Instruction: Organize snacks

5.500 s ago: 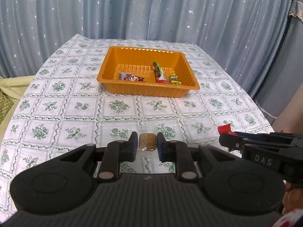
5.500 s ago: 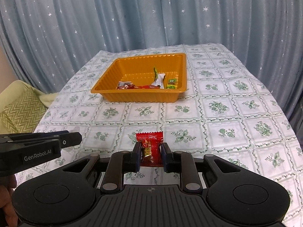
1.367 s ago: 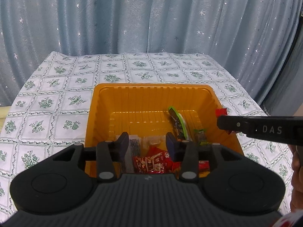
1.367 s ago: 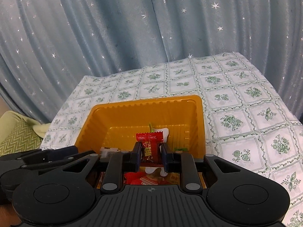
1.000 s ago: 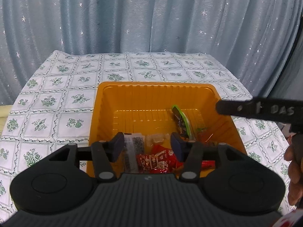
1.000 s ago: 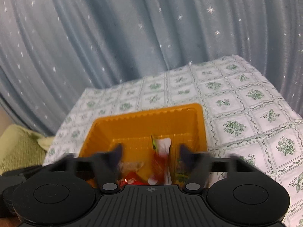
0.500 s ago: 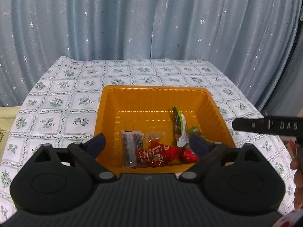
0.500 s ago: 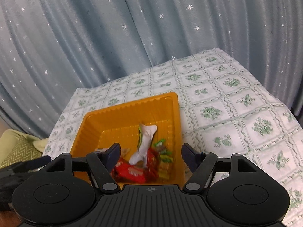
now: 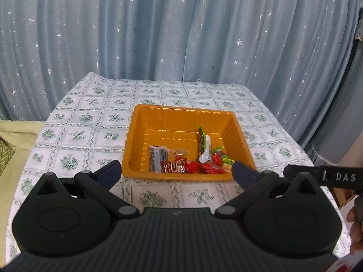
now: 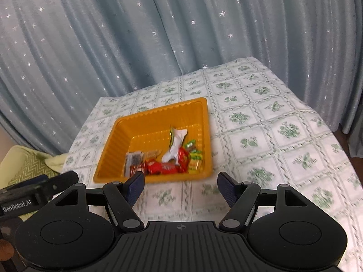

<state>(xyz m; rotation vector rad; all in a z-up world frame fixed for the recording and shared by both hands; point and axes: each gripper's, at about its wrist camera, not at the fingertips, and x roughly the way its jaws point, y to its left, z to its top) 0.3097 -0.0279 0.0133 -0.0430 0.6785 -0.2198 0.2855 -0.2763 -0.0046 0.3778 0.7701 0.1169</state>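
An orange plastic tray [image 9: 136,140] sits on a table draped in a white cloth [image 9: 90,133] printed with green floral squares, its snacks gathered along the near wall: a dark striped packet [image 9: 158,158] at the left, a small clear packet [image 9: 180,151] beside it, red wrappers [image 9: 179,167] in the middle, and a white wrapper [image 9: 206,153] leaning against a long green one [image 9: 201,138], with small green and yellow sweets [image 9: 227,160] at the right. The far half of the tray floor is bare. The left gripper [image 9: 177,173] hangs above the cloth short of the tray's near wall, its jaws opening to their widest with nothing between them. The right gripper [image 10: 180,187] also hovers short of the tray, its dark blue pads [image 10: 135,187] spread well apart and holding nothing. Each tool shows at the edge of the other's view, a hand [image 9: 355,223] visible at the right margin of the left view. Nothing lies on the cloth between either gripper and the tray. Grey-blue curtains [image 9: 181,34] dotted with white stars close off the room behind, and a pale green cushion [image 10: 25,165] rests off the table's left side
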